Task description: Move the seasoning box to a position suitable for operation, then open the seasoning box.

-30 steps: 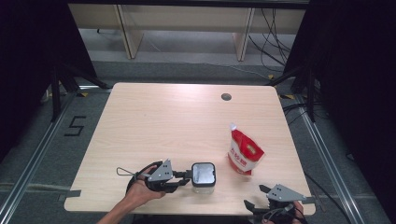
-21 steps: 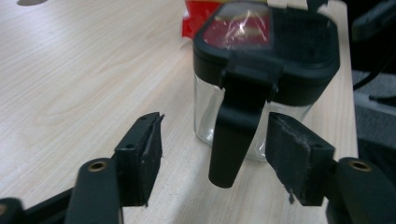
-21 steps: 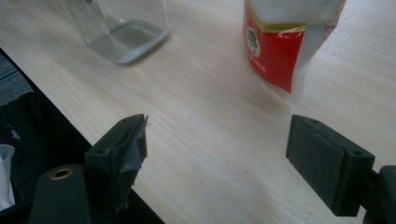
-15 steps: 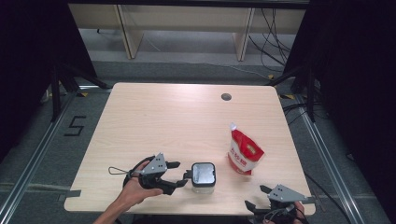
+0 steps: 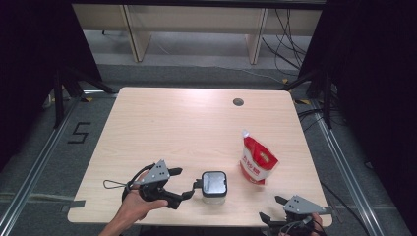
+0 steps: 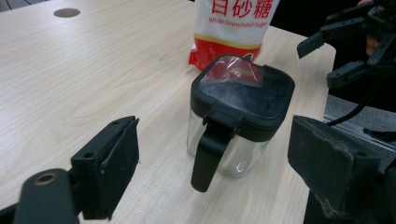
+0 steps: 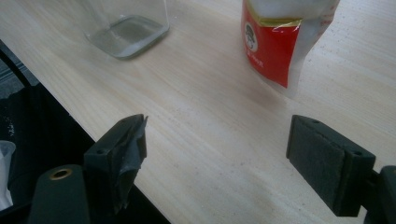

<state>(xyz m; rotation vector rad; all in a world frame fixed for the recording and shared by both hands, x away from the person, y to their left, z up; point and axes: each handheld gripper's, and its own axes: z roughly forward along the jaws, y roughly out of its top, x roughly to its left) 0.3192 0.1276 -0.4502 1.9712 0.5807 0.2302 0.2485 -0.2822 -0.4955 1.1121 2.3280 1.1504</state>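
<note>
Gaping wide with jaws just opened and nothing between them, the left gripper (image 5: 193, 189) sits at nine o'clock of the glass jar (image 5: 214, 186), whose handle (image 6: 208, 151) points toward it, while the right gripper (image 5: 272, 207) rests open at the table (image 5: 187, 123) edge.

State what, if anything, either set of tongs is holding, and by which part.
Nothing is held. The left tongs have just been opening and stand apart from the jar; the right tongs are open over the table.
</note>
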